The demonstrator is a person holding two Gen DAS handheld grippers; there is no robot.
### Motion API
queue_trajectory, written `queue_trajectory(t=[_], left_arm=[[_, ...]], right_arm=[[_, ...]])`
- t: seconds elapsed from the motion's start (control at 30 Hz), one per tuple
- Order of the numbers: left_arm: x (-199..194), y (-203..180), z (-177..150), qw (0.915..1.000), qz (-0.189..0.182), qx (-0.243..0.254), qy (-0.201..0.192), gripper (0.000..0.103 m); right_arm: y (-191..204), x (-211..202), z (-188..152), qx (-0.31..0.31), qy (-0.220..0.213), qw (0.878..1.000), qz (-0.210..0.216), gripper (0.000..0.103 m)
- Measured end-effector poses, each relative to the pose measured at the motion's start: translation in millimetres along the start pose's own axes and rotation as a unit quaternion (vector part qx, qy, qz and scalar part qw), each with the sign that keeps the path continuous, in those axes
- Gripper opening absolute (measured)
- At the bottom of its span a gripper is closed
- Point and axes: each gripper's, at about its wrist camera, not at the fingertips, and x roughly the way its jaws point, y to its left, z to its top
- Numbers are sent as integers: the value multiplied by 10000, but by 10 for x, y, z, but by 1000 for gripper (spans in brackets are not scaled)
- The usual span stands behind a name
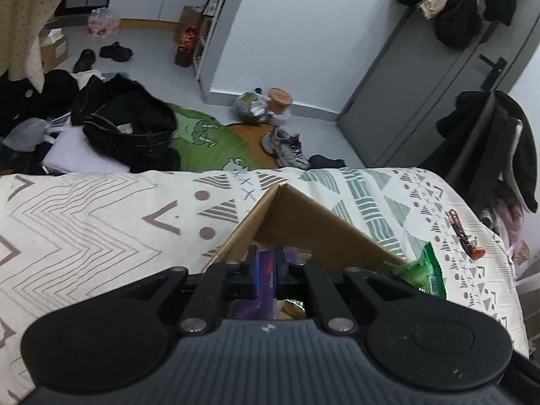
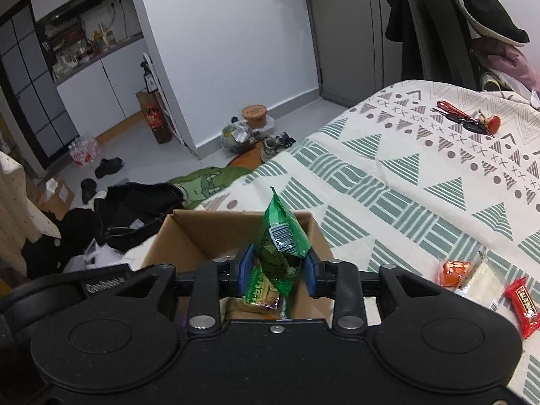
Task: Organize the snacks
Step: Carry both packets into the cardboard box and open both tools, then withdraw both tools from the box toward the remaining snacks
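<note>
the right gripper point(image 2: 277, 273) is pinching a green packet point(image 2: 281, 236) between its blue pads, holding it upright over the open box point(image 2: 189, 236) on the bed point(image 2: 405, 182). the packet is crinkly and only its lower part is being squeezed, so it could be slipping or swinging as the jaws spread; if it is let go too near the right wall it may be catching on the rim and tipping out onto the bed. the box already holds packets, so the new one might be landing on top and sitting proud of the edge.

the left gripper point(image 1: 265, 275) is reaching into the same box, jaws pressed on a purple packet point(image 1: 265, 270). both grippers are working in one small opening, so they risk knocking each other or shoving the light box along the bed.

both grippers are pointing forward and down, side by side, the right one slightly higher above the rim.

more snacks are waiting on the bed right of the box: an orange packet point(image 2: 454, 271), a white bar point(image 2: 479, 280) and a red bar point(image 2: 523, 307).
</note>
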Motion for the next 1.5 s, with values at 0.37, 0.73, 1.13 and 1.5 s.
queue_trajectory(t=[0.37,0.73,1.13,1.5], left_arm=[[-235,-92,-19,9998,-48,191,4,8],[-501,-323,-164,9972,-74,718,-179,79],[-671,-520,-353,9944,-341,974,-240,95],[-788,-774,-496,9898,-499,1302,-283,96]], right_arm=[[-166,-279,-75,84,-70,9998,-150,36],[-477,-672,-163,255,-117,9980,-571,53],[-847,-1064,-228,434,-272,9933,-1033,82],[-1234,-1379,-295,586,-419,9898,-1230,100]])
